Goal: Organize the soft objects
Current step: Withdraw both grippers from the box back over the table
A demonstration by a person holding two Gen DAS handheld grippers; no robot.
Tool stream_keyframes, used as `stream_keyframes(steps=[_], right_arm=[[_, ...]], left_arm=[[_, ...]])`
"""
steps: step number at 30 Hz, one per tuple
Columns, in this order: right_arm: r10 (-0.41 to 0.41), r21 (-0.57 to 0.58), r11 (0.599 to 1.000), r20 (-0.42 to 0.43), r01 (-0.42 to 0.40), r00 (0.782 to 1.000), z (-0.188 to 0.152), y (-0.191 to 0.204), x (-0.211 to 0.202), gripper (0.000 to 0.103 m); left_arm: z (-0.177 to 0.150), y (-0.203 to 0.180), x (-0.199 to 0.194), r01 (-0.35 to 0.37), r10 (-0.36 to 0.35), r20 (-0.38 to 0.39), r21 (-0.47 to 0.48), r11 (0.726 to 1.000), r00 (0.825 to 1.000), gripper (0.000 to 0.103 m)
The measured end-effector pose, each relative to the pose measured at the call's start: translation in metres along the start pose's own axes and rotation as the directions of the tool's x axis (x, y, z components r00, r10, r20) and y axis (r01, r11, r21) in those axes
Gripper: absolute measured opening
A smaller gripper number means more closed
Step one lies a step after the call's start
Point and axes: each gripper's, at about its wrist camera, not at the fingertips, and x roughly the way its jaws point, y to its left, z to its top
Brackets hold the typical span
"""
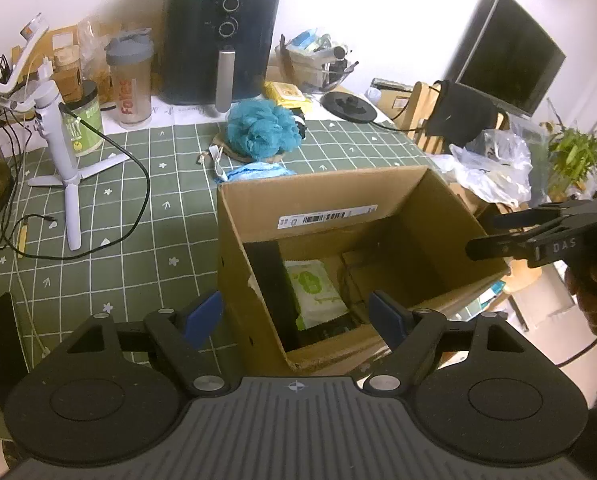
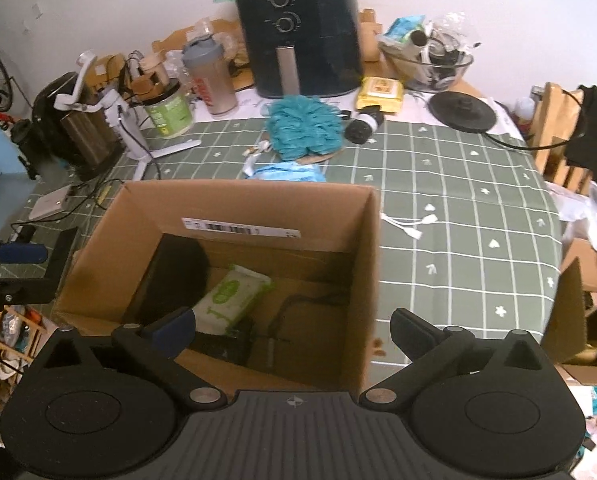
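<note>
both grippers empty above the open brown cardboard box
the fluffy teal mesh bath pouf lies beyond the box's far wall, nearer the wide-open right gripper; the left gripper is apart too.

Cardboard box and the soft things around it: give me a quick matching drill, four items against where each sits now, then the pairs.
Items:
1. wipes pack
2. teal bath pouf
3. light blue cloth
4. yellow pack

Places:
A. on the tablecloth just behind the cardboard box
B. inside the box
C. in front of the air fryer
D. right of the air fryer's base

Pairs: 1-B, 2-C, 3-A, 4-D
</note>
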Motion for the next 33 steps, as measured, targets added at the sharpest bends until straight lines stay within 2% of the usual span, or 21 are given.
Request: stream_keyframes(steps=[12, 20, 23, 26, 33], right_arm=[[-0.056, 0.015, 0.998, 0.024, 0.056, 0.998, 0.001, -0.010, -0.004, 0.103], [-0.125, 0.009, 0.992, 0.031, 0.125, 0.992, 0.007, -0.019, -0.001, 0.103], [-0.161, 0.002, 0.987, 0.059, 0.162, 0.985, 0.009, -0.023, -0.001, 0.103], [-0.166, -0.009, 0.986, 0.102, 0.168, 0.981, 0.013, -0.030, 0.000, 0.103], [-0.177, -0.047, 0.982, 0.113, 0.183, 0.978, 0.034, -0.049, 0.007, 0.103]], left_arm=[[0.003, 0.002, 0.008, -0.003, 0.002, -0.035, -0.016, 1.000, 0.999, 0.080], [0.009, 0.005, 0.007, 0.000, -0.001, -0.020, -0.026, 1.000, 1.000, 0.080], [0.011, 0.007, 0.007, -0.001, 0.000, -0.012, -0.032, 0.999, 1.000, 0.080], [0.014, 0.008, 0.007, -0.006, 0.006, -0.003, -0.036, 0.999, 1.000, 0.080], [0.027, 0.014, 0.005, -0.030, 0.032, 0.034, -0.054, 0.998, 0.999, 0.080]])
